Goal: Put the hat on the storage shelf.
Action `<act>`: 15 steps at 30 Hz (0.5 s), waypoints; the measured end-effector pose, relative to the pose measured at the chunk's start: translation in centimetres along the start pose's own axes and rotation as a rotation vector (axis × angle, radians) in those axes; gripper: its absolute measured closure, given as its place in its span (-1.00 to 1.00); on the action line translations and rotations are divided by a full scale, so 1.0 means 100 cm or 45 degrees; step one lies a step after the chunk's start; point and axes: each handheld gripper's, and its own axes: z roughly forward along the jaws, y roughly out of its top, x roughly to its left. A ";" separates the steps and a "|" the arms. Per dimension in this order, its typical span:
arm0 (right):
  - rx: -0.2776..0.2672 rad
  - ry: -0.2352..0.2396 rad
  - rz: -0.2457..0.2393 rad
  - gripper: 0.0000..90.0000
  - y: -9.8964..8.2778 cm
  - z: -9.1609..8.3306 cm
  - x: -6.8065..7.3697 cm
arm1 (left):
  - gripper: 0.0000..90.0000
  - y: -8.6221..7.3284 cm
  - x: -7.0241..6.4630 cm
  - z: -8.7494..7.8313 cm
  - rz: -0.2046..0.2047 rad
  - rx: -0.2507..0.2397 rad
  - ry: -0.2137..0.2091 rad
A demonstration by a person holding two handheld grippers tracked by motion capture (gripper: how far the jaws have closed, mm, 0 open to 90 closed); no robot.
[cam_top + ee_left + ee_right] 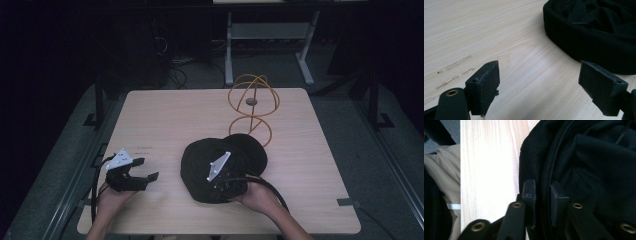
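Note:
A black cap lies crown down on the wooden table, its brim pointing away from me. My right gripper sits at the cap's near edge. In the right gripper view that gripper is shut, its two pads pinching the cap's stitched rim. My left gripper rests open on the table to the left of the cap. In the left gripper view the left gripper has only bare wood between its pads, and the cap lies beyond it at the upper right.
A yellow wire stand with a round cage top stands just behind the cap at the table's far side. The table's near edge runs close to my right gripper. Faint scuff marks lie ahead of my left gripper.

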 end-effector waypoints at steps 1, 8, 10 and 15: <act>0.001 -0.008 -0.010 0.75 0.001 -0.002 0.001 | -0.63 0.000 0.000 0.000 0.001 0.000 -0.001; -0.080 -0.046 -0.011 0.74 0.001 -0.025 0.003 | -0.63 0.001 -0.001 0.000 -0.024 -0.031 -0.048; -0.119 -0.049 0.002 0.74 0.002 -0.034 0.002 | -0.63 0.004 -0.003 -0.002 -0.031 -0.062 -0.059; -0.218 -0.056 0.018 0.73 0.003 -0.056 -0.003 | -0.63 0.007 -0.010 -0.002 -0.026 -0.085 -0.095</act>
